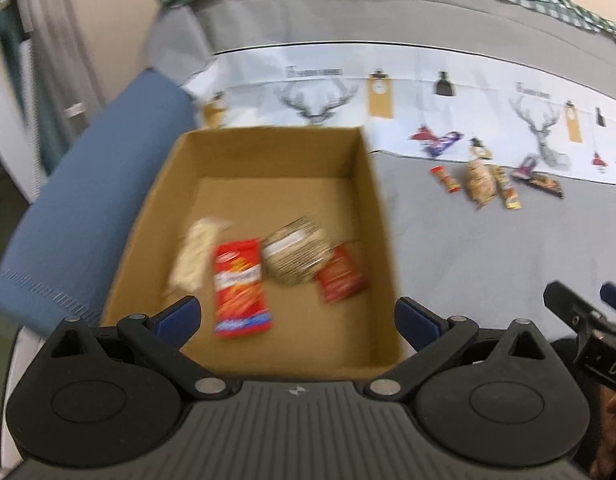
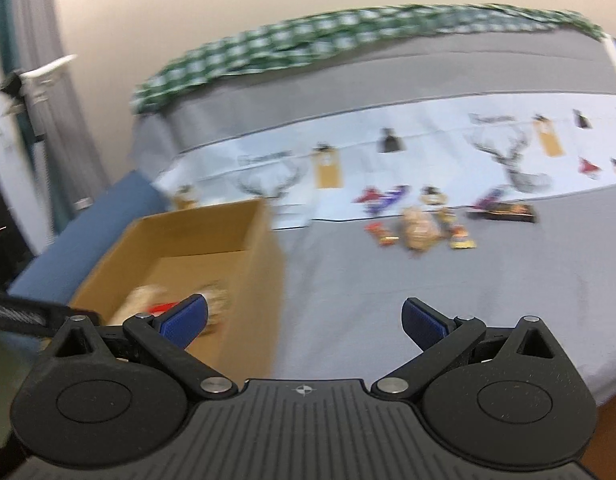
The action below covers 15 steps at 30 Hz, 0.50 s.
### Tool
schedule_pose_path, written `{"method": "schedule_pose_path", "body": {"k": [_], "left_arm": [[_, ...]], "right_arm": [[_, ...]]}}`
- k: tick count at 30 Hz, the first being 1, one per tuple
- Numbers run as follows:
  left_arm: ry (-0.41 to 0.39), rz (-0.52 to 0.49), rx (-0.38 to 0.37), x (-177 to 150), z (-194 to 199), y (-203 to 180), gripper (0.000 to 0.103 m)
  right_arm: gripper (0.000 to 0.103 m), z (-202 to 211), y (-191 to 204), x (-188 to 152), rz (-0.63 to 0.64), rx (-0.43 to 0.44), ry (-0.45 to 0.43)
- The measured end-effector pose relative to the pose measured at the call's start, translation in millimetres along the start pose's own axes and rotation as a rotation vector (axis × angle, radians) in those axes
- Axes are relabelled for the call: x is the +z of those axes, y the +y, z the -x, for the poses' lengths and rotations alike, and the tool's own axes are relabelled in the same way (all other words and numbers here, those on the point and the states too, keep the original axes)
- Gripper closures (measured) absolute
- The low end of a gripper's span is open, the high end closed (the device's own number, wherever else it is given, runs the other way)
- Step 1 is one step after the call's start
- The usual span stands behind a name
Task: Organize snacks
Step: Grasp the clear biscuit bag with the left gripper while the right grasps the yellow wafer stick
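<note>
An open cardboard box (image 1: 364, 200) (image 2: 259, 248) sits on the grey cloth at the left. Inside lie a red snack packet (image 1: 239, 286), a round striped pack (image 1: 297, 254), a dark red packet (image 1: 342, 274) and a pale pack (image 1: 195, 254). My left gripper (image 1: 297, 318) hovers open over the box's near side, holding nothing. My right gripper (image 2: 303, 320) is open and empty over the cloth just right of the box. Several more snacks (image 1: 484, 178) (image 2: 420, 226) lie in a loose row further right, including a purple bar (image 1: 444, 144) and a dark bar (image 2: 504, 212).
A white runner with deer prints (image 1: 388, 92) (image 2: 428, 160) crosses the table behind the snacks. A blue cloth (image 1: 87, 208) lies left of the box. A green checked cloth (image 2: 308, 36) lines the far edge. Part of the right gripper (image 1: 584, 320) shows at the lower right of the left wrist view.
</note>
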State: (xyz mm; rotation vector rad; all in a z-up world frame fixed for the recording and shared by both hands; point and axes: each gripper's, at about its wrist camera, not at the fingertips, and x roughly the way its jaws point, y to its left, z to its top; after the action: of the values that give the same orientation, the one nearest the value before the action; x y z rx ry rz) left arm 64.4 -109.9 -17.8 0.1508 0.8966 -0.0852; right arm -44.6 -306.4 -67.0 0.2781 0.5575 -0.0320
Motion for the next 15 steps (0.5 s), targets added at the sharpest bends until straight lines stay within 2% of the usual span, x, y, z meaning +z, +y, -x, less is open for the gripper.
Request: {"method": "schedule_pose_path", "body": {"k": [7, 9, 12, 15], "left_arm": [[0.024, -0.051, -0.143, 90, -62, -87, 0.000], [0.025, -0.085, -0.171, 113, -89, -116, 0.000], [0.085, -0.156, -0.191, 148, -145, -168, 0.000], [0.137, -0.156, -0.211, 172, -198, -204, 0.000]], "right_arm": [[0.001, -41, -91, 18, -0.115, -0.188, -0.038], [0.001, -69, -117, 23, -0.151, -0.233, -0.027], [0.001, -118, -148, 29, -0.211, -0.261, -0.009], [0.001, -175, -175, 34, -0.218, -0.319, 0.014]]}}
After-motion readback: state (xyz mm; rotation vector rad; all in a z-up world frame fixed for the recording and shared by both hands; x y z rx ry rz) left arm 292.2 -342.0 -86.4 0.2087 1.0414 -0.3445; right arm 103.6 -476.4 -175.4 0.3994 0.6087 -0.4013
